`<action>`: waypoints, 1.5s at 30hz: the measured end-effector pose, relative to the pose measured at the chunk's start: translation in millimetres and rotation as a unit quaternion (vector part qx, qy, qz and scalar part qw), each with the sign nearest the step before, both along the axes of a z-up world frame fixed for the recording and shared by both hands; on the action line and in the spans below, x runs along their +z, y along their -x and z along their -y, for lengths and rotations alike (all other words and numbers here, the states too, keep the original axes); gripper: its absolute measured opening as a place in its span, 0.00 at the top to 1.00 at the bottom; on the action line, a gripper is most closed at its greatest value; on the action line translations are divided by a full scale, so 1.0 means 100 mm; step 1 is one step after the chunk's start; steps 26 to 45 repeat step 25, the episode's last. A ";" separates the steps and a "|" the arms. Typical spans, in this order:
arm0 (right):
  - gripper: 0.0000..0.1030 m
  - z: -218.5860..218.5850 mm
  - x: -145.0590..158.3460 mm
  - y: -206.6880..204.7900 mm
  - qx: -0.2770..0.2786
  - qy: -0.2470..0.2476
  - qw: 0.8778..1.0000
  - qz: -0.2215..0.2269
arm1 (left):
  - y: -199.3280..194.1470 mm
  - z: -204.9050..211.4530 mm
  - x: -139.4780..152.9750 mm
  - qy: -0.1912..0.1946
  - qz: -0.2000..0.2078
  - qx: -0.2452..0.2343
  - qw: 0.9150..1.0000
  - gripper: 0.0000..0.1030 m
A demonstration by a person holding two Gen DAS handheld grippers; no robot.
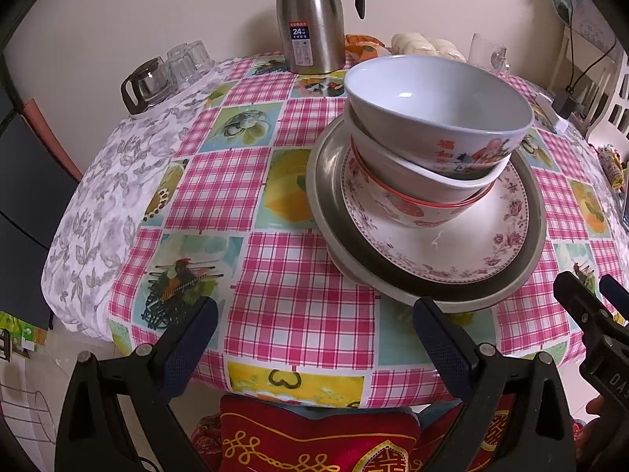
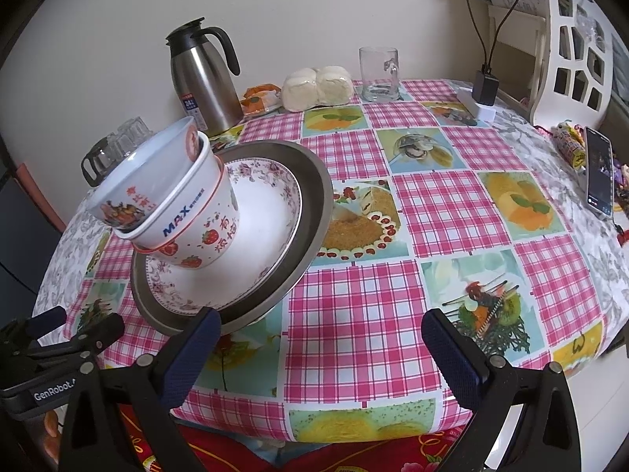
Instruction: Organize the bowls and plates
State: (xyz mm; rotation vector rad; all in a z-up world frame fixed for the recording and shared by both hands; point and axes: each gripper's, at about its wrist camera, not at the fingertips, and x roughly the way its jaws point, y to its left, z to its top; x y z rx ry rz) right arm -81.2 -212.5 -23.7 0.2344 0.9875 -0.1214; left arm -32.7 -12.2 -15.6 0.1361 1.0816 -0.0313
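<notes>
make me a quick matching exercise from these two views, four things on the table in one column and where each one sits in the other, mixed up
Things:
1. top bowl
2. floral plate
3. steel flask
4. phone

Places:
a. at the table's right edge, screen lit
b. by the wall at the back
c. nested tilted in the bowl stack
d. inside the metal tray, under the bowls

Pairs: 1-c, 2-d, 3-b, 4-a
</notes>
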 end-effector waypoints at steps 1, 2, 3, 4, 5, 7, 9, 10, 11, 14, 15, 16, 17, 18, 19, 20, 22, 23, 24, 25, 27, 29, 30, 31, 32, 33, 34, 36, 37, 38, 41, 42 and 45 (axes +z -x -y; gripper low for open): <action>0.00 0.00 0.00 0.00 0.000 0.000 1.000 -0.001 | 0.00 0.00 0.00 0.000 0.000 0.000 1.000 0.04; 0.00 0.00 -0.01 -0.01 0.000 0.000 1.000 -0.002 | 0.00 -0.01 0.00 0.001 0.001 0.001 1.000 0.04; 0.00 0.00 -0.01 -0.01 0.000 0.000 1.000 -0.003 | 0.00 -0.01 0.00 0.001 0.001 0.001 1.000 0.04; 0.00 0.00 -0.02 -0.01 0.001 0.001 1.000 -0.003 | -0.01 -0.02 -0.01 0.001 0.000 0.002 1.000 0.04; 0.00 0.00 -0.02 -0.01 0.001 0.001 1.000 -0.004 | -0.01 -0.02 -0.01 0.001 -0.002 0.003 1.000 0.04; 0.00 0.00 -0.02 -0.02 0.002 0.001 1.000 -0.004 | -0.02 -0.03 -0.02 0.002 -0.004 0.008 1.000 0.04; 0.00 0.00 -0.03 -0.02 0.002 0.001 1.000 -0.005 | -0.03 -0.05 -0.01 0.006 -0.004 0.013 1.000 0.04; 0.00 0.00 -0.03 -0.02 0.002 0.001 1.000 -0.005 | -0.03 -0.06 -0.02 0.007 -0.004 0.014 1.000 0.04; 0.00 0.00 -0.03 -0.03 0.002 0.001 1.000 -0.005 | -0.04 -0.07 -0.02 0.008 -0.005 0.015 1.000 0.04; 0.00 0.00 -0.04 -0.04 0.004 0.000 1.000 -0.007 | -0.05 -0.07 -0.03 0.007 -0.008 0.016 1.000 0.04; 0.00 0.00 -0.04 -0.04 0.005 0.001 1.000 -0.008 | -0.05 -0.06 -0.04 0.006 -0.009 0.016 1.000 0.04; 0.00 -0.01 -0.05 -0.05 0.006 0.001 1.000 -0.008 | -0.05 -0.06 -0.04 0.005 -0.009 0.015 1.000 0.04; 0.00 -0.01 -0.05 -0.05 0.006 0.001 1.000 -0.009 | -0.05 -0.05 -0.04 0.004 -0.009 0.014 1.000 0.04; 0.00 -0.01 -0.05 -0.05 0.006 0.001 1.000 -0.009 | -0.04 -0.05 -0.04 0.002 -0.009 0.014 1.000 0.04; 0.00 -0.01 -0.05 -0.05 0.006 0.000 1.000 -0.010 | -0.04 -0.05 -0.04 0.000 -0.008 0.014 1.000 0.04; 0.00 0.00 -0.05 -0.05 0.006 0.000 1.000 -0.010 | -0.04 -0.05 -0.04 -0.001 -0.007 0.014 1.000 0.04; 0.00 0.00 -0.06 -0.06 0.005 -0.001 1.000 -0.011 | -0.04 -0.05 -0.03 0.000 -0.006 0.014 1.000 0.04; 0.00 0.00 -0.06 -0.06 0.005 -0.001 1.000 -0.011 | -0.04 -0.05 -0.03 0.000 -0.006 0.013 1.000 0.04; 0.00 0.00 -0.06 -0.06 0.004 -0.001 1.000 -0.011 | -0.05 -0.05 -0.03 0.001 -0.007 0.012 1.000 0.04; 0.00 0.00 -0.06 -0.06 0.004 -0.002 1.000 -0.011 | -0.05 -0.05 -0.03 0.001 -0.008 0.012 1.000 0.04; 0.00 0.00 -0.06 -0.06 0.004 -0.002 1.000 -0.011 | -0.05 -0.05 -0.03 0.001 -0.008 0.012 1.000 0.04; 0.00 0.00 -0.06 -0.06 0.004 -0.002 1.000 -0.011 | -0.05 -0.05 -0.03 0.001 -0.008 0.012 1.000 0.04; 0.00 0.00 -0.06 -0.06 0.004 -0.002 1.000 -0.011 | -0.05 -0.05 -0.03 0.001 -0.008 0.012 1.000 0.04; 0.00 0.00 -0.06 -0.06 0.004 -0.002 1.000 -0.011 | -0.05 -0.05 -0.03 0.001 -0.008 0.012 1.000 0.04; 0.00 0.00 -0.06 -0.06 0.004 -0.002 1.000 -0.011 | -0.05 -0.05 -0.03 0.001 -0.008 0.012 1.000 0.04; 0.00 0.00 -0.06 -0.06 0.004 -0.002 1.000 -0.011 | -0.05 -0.05 -0.03 0.001 -0.008 0.012 1.000 0.04; 0.00 0.00 -0.06 -0.06 0.004 -0.002 1.000 -0.011 | -0.05 -0.05 -0.03 0.001 -0.008 0.012 1.000 0.04; 0.00 0.00 -0.06 -0.06 0.004 -0.002 1.000 -0.011 | -0.05 -0.05 -0.03 0.001 -0.008 0.012 1.000 0.04; 0.00 0.00 -0.06 -0.06 0.004 -0.002 1.000 -0.011 | -0.05 -0.05 -0.03 0.001 -0.008 0.012 1.000 0.04; 0.00 0.00 -0.06 -0.06 0.004 -0.002 1.000 -0.011 | -0.05 -0.05 -0.03 0.001 -0.008 0.012 1.000 0.04; 0.00 0.00 -0.06 -0.06 0.004 -0.002 1.000 -0.011 | -0.05 -0.05 -0.03 0.001 -0.008 0.012 1.000 0.04; 0.00 0.00 -0.06 -0.06 0.004 -0.002 1.000 -0.011 | -0.05 -0.05 -0.03 0.001 -0.008 0.012 1.000 0.04; 0.00 0.00 -0.06 -0.06 0.004 -0.002 1.000 -0.011 | -0.05 -0.05 -0.03 0.001 -0.008 0.012 1.000 0.04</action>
